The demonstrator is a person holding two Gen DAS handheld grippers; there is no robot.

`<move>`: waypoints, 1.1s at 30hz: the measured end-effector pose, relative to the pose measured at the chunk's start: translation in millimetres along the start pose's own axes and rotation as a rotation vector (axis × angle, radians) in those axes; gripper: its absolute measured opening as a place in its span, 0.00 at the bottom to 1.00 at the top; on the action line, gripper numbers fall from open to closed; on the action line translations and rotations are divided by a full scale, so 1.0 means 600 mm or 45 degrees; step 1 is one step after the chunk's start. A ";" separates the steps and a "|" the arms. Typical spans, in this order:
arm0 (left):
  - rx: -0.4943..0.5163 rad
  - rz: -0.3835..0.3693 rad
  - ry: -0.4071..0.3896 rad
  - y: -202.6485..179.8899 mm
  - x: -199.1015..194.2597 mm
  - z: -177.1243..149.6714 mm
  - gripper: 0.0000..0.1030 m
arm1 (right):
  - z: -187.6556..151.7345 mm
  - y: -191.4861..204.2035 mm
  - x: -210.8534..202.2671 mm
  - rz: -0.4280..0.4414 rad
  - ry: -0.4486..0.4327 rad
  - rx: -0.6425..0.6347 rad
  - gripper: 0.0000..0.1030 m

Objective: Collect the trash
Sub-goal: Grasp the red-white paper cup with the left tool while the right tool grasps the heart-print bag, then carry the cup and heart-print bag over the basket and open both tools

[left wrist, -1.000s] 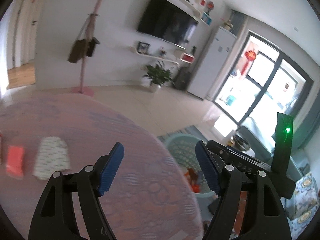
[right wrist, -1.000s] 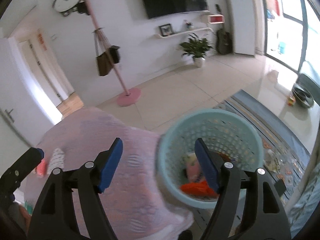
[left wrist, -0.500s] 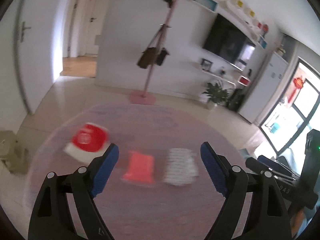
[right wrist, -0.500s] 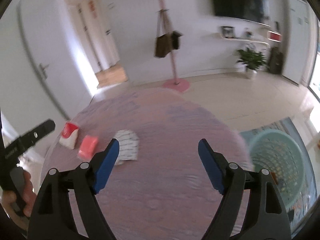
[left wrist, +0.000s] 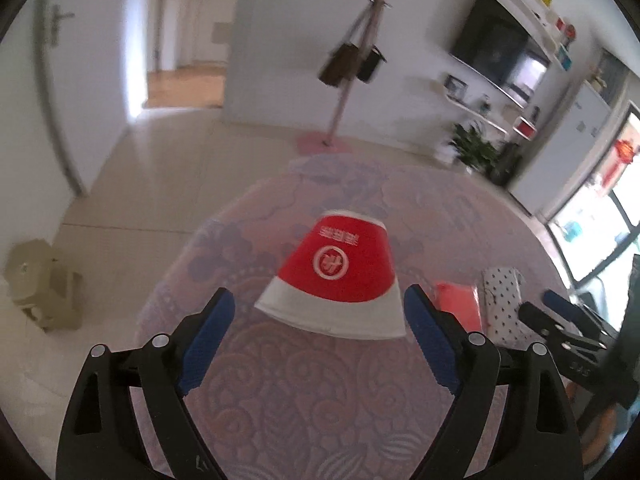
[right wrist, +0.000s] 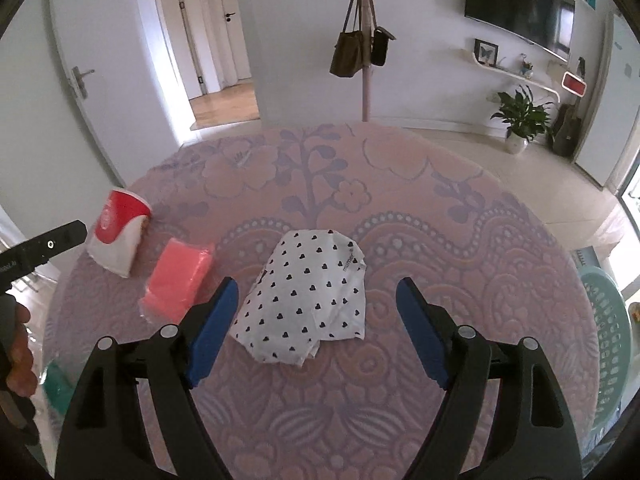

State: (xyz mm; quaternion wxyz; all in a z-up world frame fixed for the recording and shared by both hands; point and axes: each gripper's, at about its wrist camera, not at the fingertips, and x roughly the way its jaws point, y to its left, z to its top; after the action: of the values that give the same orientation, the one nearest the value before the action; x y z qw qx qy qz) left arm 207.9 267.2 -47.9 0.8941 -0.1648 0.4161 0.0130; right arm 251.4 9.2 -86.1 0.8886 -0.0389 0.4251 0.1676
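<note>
A flattened red and white paper cup [left wrist: 340,276] lies on the pink patterned tablecloth [left wrist: 280,392], just ahead of my left gripper [left wrist: 320,320]. Its jaws are opening, with nothing pressed between the pads. The cup [right wrist: 118,236] shows at the left in the right wrist view. A pink packet [right wrist: 178,280] lies beside it. A white wrapper with black hearts [right wrist: 310,300] lies right in front of my right gripper [right wrist: 316,308], which stands open and apart from it. A teal basket [right wrist: 608,340] stands by the table's right edge.
A coat stand with hanging bags [right wrist: 362,52] rises behind the table. A beige stool [left wrist: 40,284] sits on the floor at the left. A potted plant [right wrist: 520,116] stands by the far wall. A hand [right wrist: 16,344] holds the left gripper's handle.
Both grippers have swung from the basket side back over the table. The cup now fills the left view and the heart wrapper lies before the right gripper. The left jaws stand wider.
</note>
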 end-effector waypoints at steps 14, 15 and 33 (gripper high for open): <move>0.049 0.035 0.122 -0.028 0.050 0.004 0.56 | -0.005 -0.006 0.031 -0.032 0.051 -0.020 0.62; 0.052 0.033 0.120 -0.033 0.051 0.005 0.54 | -0.007 0.000 0.029 -0.029 0.043 -0.044 0.53; 0.267 -0.008 -0.086 -0.170 -0.042 -0.010 0.19 | -0.012 -0.064 -0.071 0.071 -0.208 0.047 0.19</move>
State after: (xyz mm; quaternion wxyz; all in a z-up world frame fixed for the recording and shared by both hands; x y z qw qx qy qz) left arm 203.4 171.9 -3.3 0.9200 -0.0713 0.3844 -0.0280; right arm 234.0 -39.8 -60.5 0.9159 0.0030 0.3553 0.1870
